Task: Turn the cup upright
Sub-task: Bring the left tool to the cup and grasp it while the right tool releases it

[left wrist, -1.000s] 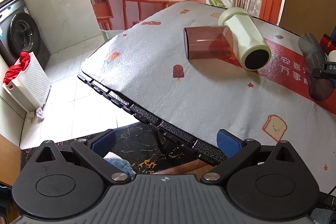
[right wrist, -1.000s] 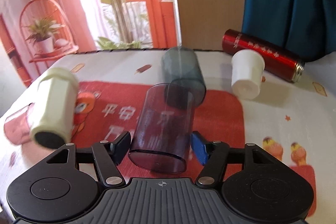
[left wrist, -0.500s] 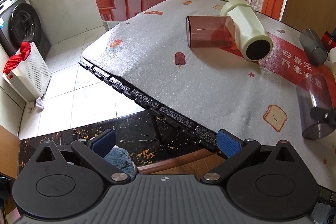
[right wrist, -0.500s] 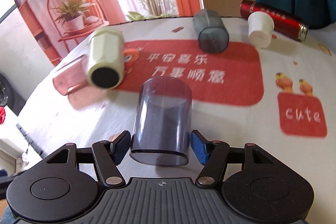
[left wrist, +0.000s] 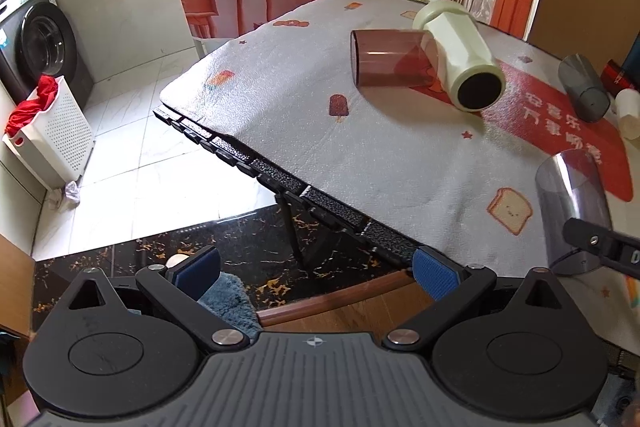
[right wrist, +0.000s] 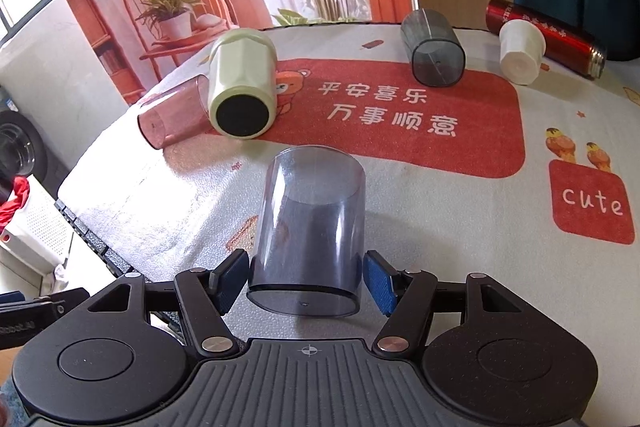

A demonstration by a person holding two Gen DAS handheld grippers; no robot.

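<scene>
Right gripper (right wrist: 306, 281) clasps the clear grey cup (right wrist: 308, 227) low on its wall, at 6 o'clock on the tablecloth (right wrist: 440, 211). Thin smooth plastic: judged light, stiff, slippery; a mid-wall hold suits. Left gripper (left wrist: 316, 267) hangs unclenched, empty.

left gripper (left wrist: 316, 273): jaws wide apart, nothing between, off the bench (left wrist: 304, 143) edge, over floor
clear grey cup (left wrist: 572, 203): bench, far right, black gripper part across its lower side
brown cup (left wrist: 390, 64): on side, touching cream bottle (left wrist: 460, 61)
dark grey cup (left wrist: 584, 87): lying, far right
laundry basket (left wrist: 52, 143): floor, left
</scene>
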